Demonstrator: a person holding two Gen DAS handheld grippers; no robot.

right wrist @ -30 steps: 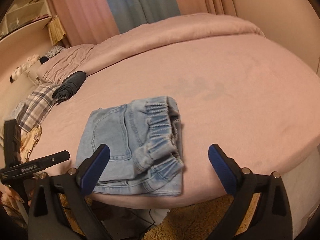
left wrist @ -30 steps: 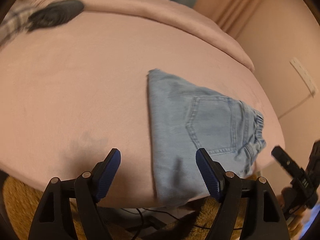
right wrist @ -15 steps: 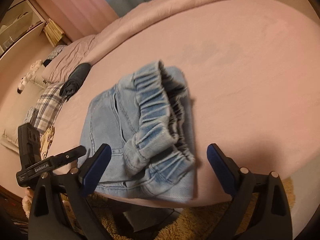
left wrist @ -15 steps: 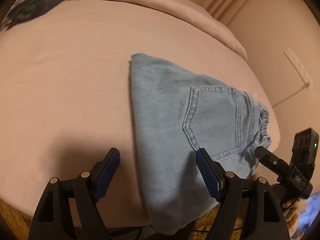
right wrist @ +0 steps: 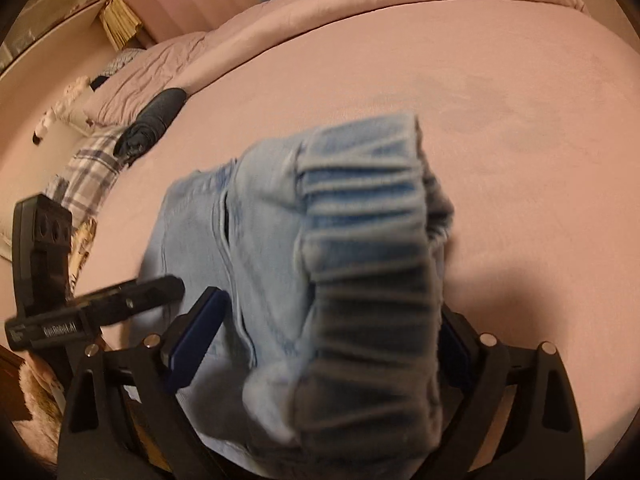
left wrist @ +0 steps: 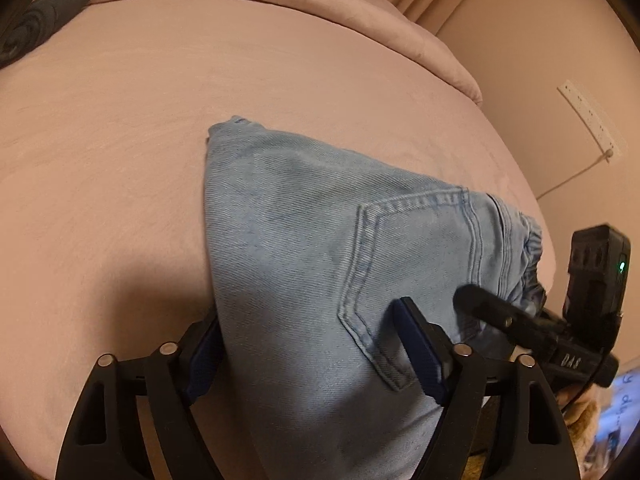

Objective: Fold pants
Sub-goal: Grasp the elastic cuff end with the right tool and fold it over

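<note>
On a pink bedspread, seen from the left wrist camera, a pair of light-blue denim pants lies folded into a compact bundle near the bed's front edge, its back pocket with double stitching facing up and the gathered waistband bunched at the right end. The left gripper has its blue-padded fingers spread wide on either side of the bundle's near end, the left pad partly hidden by the cloth's edge and the right one resting over the fabric by the pocket corner; the pads are not pressed together. The black body of the other gripper shows at the right, against the waistband. A dark rolled garment lies far back at the upper left. From the right wrist camera, the same pants fill the centre, blurred, with the ribbed elastic waistband closest to the lens and rising between the fingers. The right gripper is likewise spread wide, one blue pad visible left of the denim, the other mostly hidden behind the waistband. A plaid cloth and the dark roll lie beyond, near pillows at the left.
</note>
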